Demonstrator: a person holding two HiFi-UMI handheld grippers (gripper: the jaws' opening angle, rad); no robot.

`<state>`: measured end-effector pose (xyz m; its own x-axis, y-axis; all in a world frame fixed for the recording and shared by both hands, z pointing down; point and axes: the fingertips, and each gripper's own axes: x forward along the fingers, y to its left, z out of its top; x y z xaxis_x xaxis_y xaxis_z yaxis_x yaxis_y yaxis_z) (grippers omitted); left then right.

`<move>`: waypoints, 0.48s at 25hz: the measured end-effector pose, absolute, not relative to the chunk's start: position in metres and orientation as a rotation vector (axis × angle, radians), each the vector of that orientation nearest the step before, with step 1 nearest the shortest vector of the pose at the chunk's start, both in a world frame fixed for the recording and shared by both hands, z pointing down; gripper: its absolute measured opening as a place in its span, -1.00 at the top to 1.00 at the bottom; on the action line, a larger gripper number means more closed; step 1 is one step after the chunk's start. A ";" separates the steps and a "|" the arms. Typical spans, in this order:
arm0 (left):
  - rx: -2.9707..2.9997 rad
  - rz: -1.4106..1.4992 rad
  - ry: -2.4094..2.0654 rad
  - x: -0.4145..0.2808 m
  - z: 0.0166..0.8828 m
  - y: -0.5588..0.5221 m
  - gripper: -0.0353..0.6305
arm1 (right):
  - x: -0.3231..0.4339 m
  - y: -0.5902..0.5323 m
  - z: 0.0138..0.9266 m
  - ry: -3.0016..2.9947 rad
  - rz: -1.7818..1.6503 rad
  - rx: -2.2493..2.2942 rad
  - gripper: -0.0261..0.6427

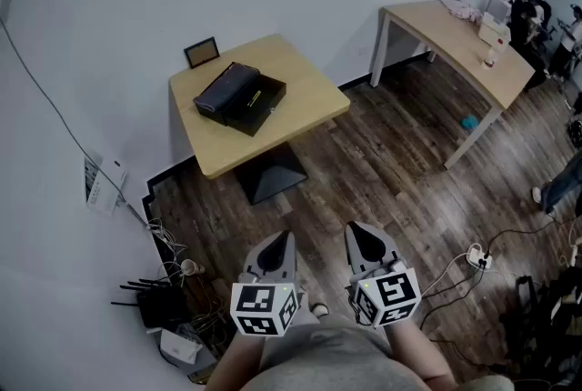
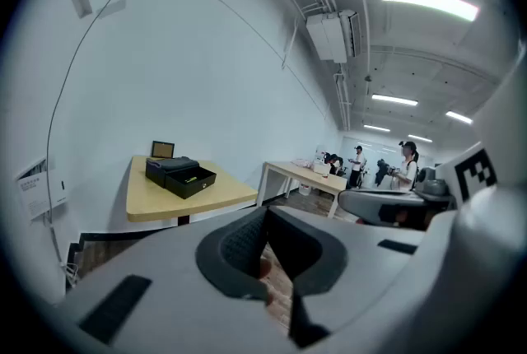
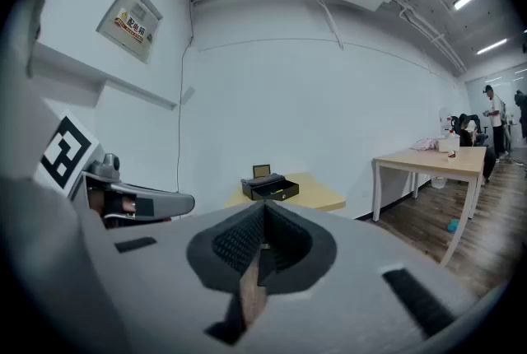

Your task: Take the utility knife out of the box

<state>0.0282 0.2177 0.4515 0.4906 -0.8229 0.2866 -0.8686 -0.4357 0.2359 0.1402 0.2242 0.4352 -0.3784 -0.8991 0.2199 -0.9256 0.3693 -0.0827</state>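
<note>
Head view: black box (image 1: pixel 239 98), lid off, on the small table (image 1: pixel 309 98), well ahead of me; the yellow-green streak inside I take for the utility knife (image 1: pixel 255 95), probably light and rigid, best pinched across its handle. Left gripper view: my left gripper (image 2: pixel 265 212), jaws pressed together, empty. Right gripper view: my right gripper (image 3: pixel 263 209), likewise closed on nothing

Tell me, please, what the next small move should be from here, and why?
Probably a step forward toward the small table, carrying both grippers up toward the open box. The left gripper and the right gripper are both shut and empty, and they hang over the floor well short of the table. Nothing inside the box looks reachable from this position.
</note>
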 end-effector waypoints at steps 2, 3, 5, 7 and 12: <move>2.395 0.177 -1.422 0.032 0.449 0.226 0.88 | 0.142 0.232 0.433 -2.493 0.286 1.659 0.92; 2.398 0.174 -1.424 0.033 0.448 0.229 0.88 | 0.143 0.236 0.432 -2.498 0.284 1.657 0.92; 2.401 0.171 -1.429 0.034 0.446 0.233 0.88 | 0.142 0.239 0.429 -2.510 0.280 1.653 0.92; 2.400 0.169 -1.434 0.032 0.444 0.234 0.88 | 0.140 0.240 0.425 -2.524 0.275 1.646 0.92; 2.390 0.163 -1.450 0.028 0.442 0.226 0.88 | 0.133 0.231 0.416 -2.551 0.246 1.621 0.92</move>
<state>0.0276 0.2260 0.4416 0.4728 -0.8389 0.2697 -0.8778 -0.4215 0.2277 0.1326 0.2311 0.4164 -0.4242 -0.8879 0.1779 -0.9056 0.4169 -0.0783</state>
